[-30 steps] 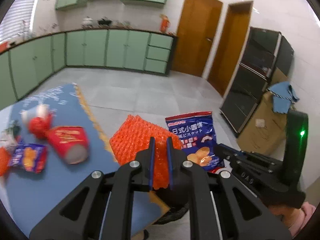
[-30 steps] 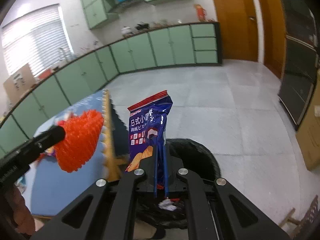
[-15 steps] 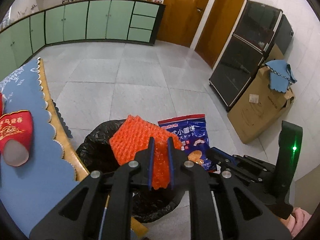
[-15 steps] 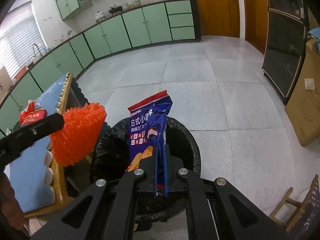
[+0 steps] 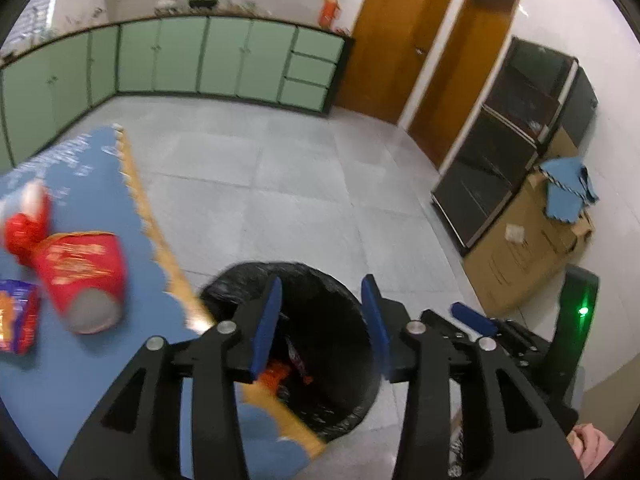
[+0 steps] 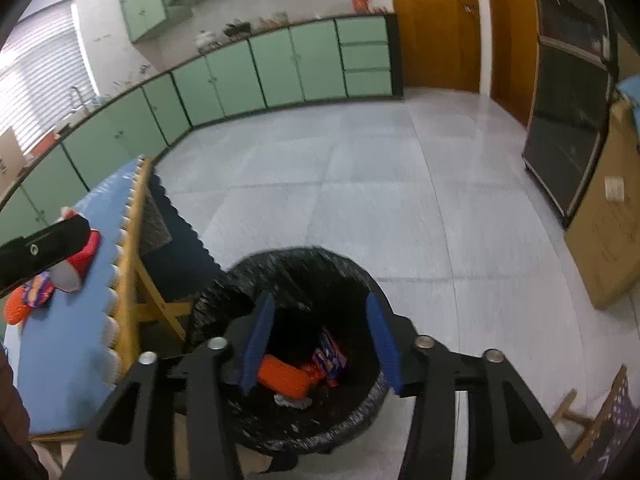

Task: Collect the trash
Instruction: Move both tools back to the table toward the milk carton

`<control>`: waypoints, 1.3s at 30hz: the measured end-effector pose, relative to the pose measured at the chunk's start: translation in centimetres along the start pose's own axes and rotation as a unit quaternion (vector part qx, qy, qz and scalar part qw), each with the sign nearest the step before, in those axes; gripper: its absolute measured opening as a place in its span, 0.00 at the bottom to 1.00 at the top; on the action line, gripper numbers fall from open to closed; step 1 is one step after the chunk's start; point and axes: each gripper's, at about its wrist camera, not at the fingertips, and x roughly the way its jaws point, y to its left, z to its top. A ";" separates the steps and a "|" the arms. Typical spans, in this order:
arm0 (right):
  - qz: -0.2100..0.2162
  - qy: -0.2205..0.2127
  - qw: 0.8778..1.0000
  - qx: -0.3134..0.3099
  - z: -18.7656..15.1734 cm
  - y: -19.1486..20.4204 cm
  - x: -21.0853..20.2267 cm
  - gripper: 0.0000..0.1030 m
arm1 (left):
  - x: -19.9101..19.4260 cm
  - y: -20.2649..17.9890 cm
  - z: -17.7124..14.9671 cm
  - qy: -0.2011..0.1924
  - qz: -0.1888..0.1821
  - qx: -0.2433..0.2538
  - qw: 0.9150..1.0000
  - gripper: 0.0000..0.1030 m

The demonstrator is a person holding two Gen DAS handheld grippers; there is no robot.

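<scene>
Both jaws are opening, empty, above the bin (image 6: 352, 276): the left gripper (image 5: 322, 320) has released the orange mesh (image 6: 286, 378), the right gripper (image 6: 318, 336) the blue bag (image 6: 330, 356). Both now lie inside. A red cup (image 5: 82, 276) remains on the table (image 5: 60, 380), left.

Left gripper (image 5: 322, 320), right gripper (image 6: 316, 326): black angular frames, silver round screws, blue finger pads (image 6: 256, 344). Green indicator light (image 5: 583, 311) on right gripper's body.

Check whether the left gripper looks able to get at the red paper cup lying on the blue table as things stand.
Probably yes: the left gripper, jaws opening and empty, hangs over the bin; the red paper cup lies uncovered on the table beside it.
</scene>
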 end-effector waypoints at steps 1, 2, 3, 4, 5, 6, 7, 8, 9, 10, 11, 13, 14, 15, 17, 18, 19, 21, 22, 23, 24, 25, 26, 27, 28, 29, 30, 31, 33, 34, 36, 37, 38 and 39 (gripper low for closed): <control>0.003 -0.008 1.000 -0.008 0.3 0.6 -0.5 0.57 | -1.4 0.6 0.0 -0.014 0.013 -0.003 1.000 0.44; 0.007 -0.016 1.000 -0.017 0.5 1.4 -1.0 0.59 | -2.5 1.3 -0.1 -0.025 0.026 -0.005 0.999 0.46; 0.015 -0.027 0.999 -0.029 1.1 2.6 -1.6 0.62 | -3.5 1.8 -0.1 -0.035 0.039 -0.006 0.999 0.46; 0.023 -0.035 0.998 -0.039 1.3 3.4 -2.1 0.64 | -4.7 2.5 -0.3 -0.045 0.056 -0.009 0.997 0.48; 0.037 -0.045 0.997 -0.051 1.6 4.8 -2.7 0.66 | -5.9 3.4 -0.6 -0.055 0.076 -0.013 0.995 0.50; 0.050 -0.051 0.996 -0.061 1.9 6.1 -3.1 0.69 | -7.1 4.4 -0.9 -0.064 0.100 -0.018 0.993 0.51; 0.060 -0.056 0.994 -0.068 2.1 7.1 -3.3 0.70 | -8.0 5.2 -1.2 -0.070 0.119 -0.023 0.990 0.52; 0.079 -0.062 0.992 -0.081 2.2 8.7 -3.7 0.73 | -9.3 6.4 -1.6 -0.077 0.144 -0.031 0.986 0.53; 0.090 -0.065 0.990 -0.089 2.2 9.9 -3.8 0.74 | -10.1 7.2 -2.0 -0.082 0.162 -0.038 0.983 0.54; 0.104 -0.068 0.987 -0.098 2.2 11.4 -4.0 0.75 | -11.4 8.4 -2.6 -0.088 0.191 -0.046 0.977 0.55; 0.118 -0.069 0.985 -0.107 2.1 12.8 -4.0 0.75 | -12.7 9.7 -3.3 -0.094 0.220 -0.052 0.970 0.56; 0.151 -0.069 0.978 -0.126 1.7 16.0 -4.0 0.76 | -14.6 11.6 -4.4 -0.099 0.267 -0.064 0.956 0.57; 0.161 -0.067 0.976 -0.132 1.7 17.2 -3.8 0.76 | -15.5 12.7 -4.9 -0.099 0.289 -0.073 0.950 0.58; 0.177 -0.064 0.972 -0.141 1.4 18.8 -3.6 0.76 | -16.3 13.7 -5.5 -0.098 0.309 -0.083 0.942 0.58; 0.196 -0.058 0.967 -0.155 0.9 21.4 -3.2 0.76 | -18.1 16.1 -7.0 -0.095 0.356 -0.107 0.923 0.60; 0.206 -0.053 0.963 -0.165 0.4 23.1 -2.9 0.76 | -18.9 17.3 -7.5 -0.092 0.370 -0.116 0.917 0.61; 0.211 -0.050 0.961 -0.169 0.0 24.0 -2.7 0.76 | -19.7 18.5 -8.3 -0.090 0.388 -0.130 0.908 0.62; 0.225 -0.046 0.956 -0.181 -0.8 26.4 -2.2 0.76 | -21.1 20.3 -9.4 -0.086 0.414 -0.152 0.893 0.63; 0.226 -0.045 0.955 -0.185 -1.1 27.2 -2.1 0.76 | -21.7 21.5 -10.1 -0.081 0.430 -0.162 0.885 0.65; 0.228 -0.042 0.954 -0.192 -1.4 28.3 -1.8 0.76 | -22.1 22.5 -10.7 -0.077 0.442 -0.169 0.877 0.66; 0.231 -0.041 0.952 -0.196 -1.8 28.9 -1.9 0.76 | -22.3 23.1 -11.1 -0.073 0.451 -0.175 0.872 0.67; 0.232 -0.039 0.951 -0.199 -2.0 29.5 -1.9 0.76 | -22.6 23.9 -11.8 -0.068 0.462 -0.184 0.865 0.69; 0.234 -0.037 0.950 -0.203 -2.2 30.0 -1.7 0.76 | -22.8 24.5 -12.2 -0.064 0.466 -0.192 0.861 0.70; 0.236 -0.034 0.949 -0.208 -2.5 30.6 -1.7 0.76 | -23.1 24.9 -12.6 -0.063 0.467 -0.199 0.859 0.70; 0.236 -0.033 0.948 -0.212 -2.8 30.8 -1.6 0.76 | -23.1 25.5 -12.9 -0.060 0.469 -0.207 0.856 0.72; 0.235 -0.033 0.947 -0.218 -3.0 31.4 -1.6 0.76 | -23.1 25.8 -13.1 -0.059 0.470 -0.212 0.855 0.73; 0.234 -0.034 0.946 -0.221 -3.1 31.7 -1.5 0.76 | -23.1 26.2 -13.3 -0.057 0.469 -0.216 0.855 0.73; 0.232 -0.033 0.946 -0.224 -3.2 31.8 -1.4 0.76 | -22.9 26.7 -13.5 -0.053 0.467 -0.220 0.855 0.73; 0.226 -0.031 0.947 -0.226 -3.5 32.3 -0.9 0.76 | -22.7 27.3 -13.7 -0.048 0.461 -0.229 0.856 0.73; 0.223 -0.028 0.948 -0.226 -3.6 32.2 -0.7 0.76 | -22.5 27.8 -13.6 -0.047 0.454 -0.238 0.858 0.73; 0.217 -0.020 0.950 -0.224 -3.6 32.3 0.1 0.76 | -22.1 28.3 -13.9 -0.045 0.445 -0.248 0.859 0.71; 0.216 -0.016 0.950 -0.223 -3.6 32.3 0.5 0.76 | -21.9 28.5 -13.9 -0.044 0.443 -0.250 0.860 0.69; 0.216 -0.012 0.951 -0.223 -3.7 32.4 0.9 0.76 | -21.8 28.4 -14.1 -0.044 0.447 -0.247 0.858 0.65; 0.214 -0.009 0.950 -0.225 -3.7 32.7 1.2 0.76 | -21.6 28.4 -14.1 -0.045 0.449 -0.244 0.859 0.63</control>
